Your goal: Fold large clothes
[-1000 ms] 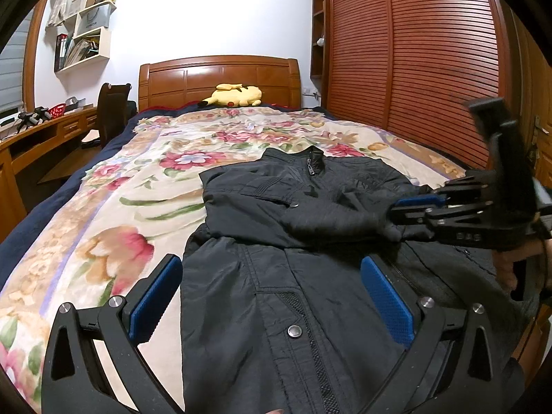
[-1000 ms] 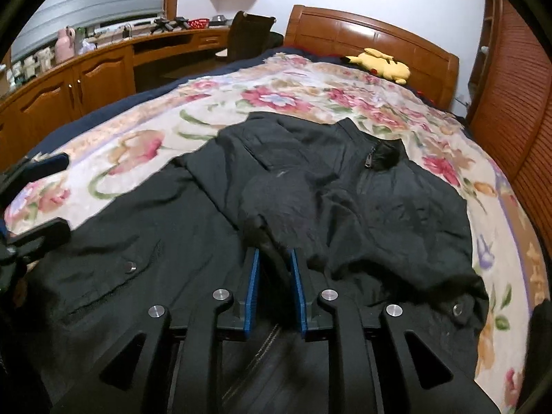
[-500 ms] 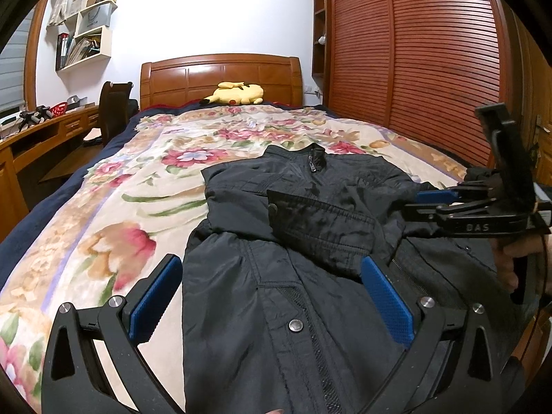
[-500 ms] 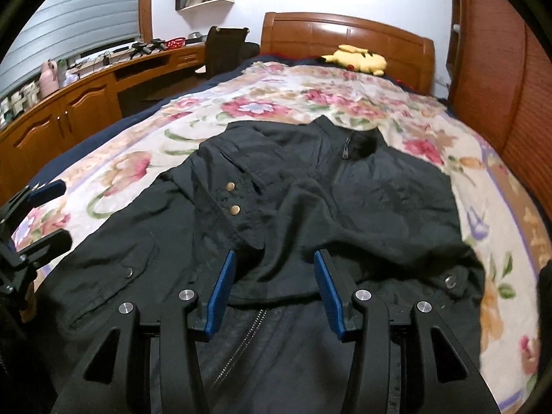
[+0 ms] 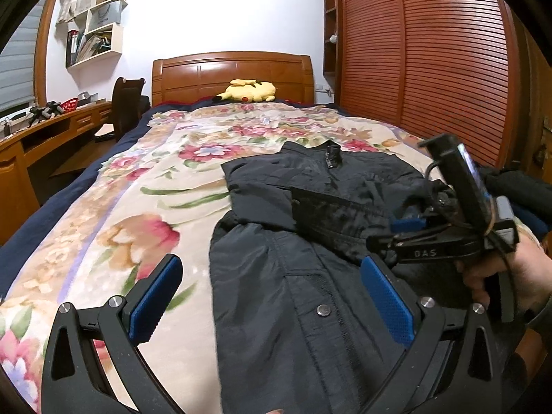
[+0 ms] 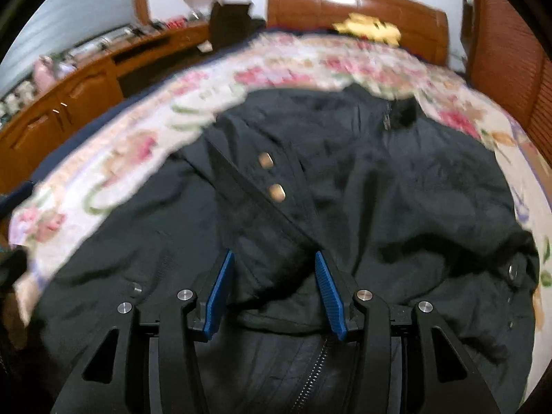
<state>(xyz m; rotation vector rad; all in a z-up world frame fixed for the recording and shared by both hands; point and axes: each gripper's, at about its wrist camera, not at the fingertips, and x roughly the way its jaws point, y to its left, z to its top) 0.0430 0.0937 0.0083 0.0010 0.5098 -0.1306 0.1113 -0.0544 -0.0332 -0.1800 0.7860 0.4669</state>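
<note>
A black jacket (image 5: 276, 310) lies front up on the floral bedspread (image 5: 120, 224), collar toward the headboard. One sleeve is folded across the chest, and its cuff (image 6: 262, 214) shows two brass snaps. My right gripper (image 6: 274, 254) hovers low over the jacket, its jaws apart. The sleeve end lies loosely between the blue pads (image 6: 220, 289), which do not press on it. In the left wrist view the right gripper (image 5: 390, 233) sits at the jacket's right side, held by a hand (image 5: 500, 276). My left gripper (image 5: 270, 265) stands wide open above the jacket's lower left edge, holding nothing.
A yellow plush toy (image 5: 248, 91) rests by the wooden headboard (image 5: 231, 72). Slatted wardrobe doors (image 5: 431, 69) run along the bed's right side. A wooden desk (image 5: 34, 145) and a dark chair (image 5: 127, 110) stand to the left, with wall shelves (image 5: 96, 31) above.
The right gripper opened and let go of the sleeve, which now lies across the jacket's chest. It then drew back and sank lower over the jacket. The left gripper stayed put.
</note>
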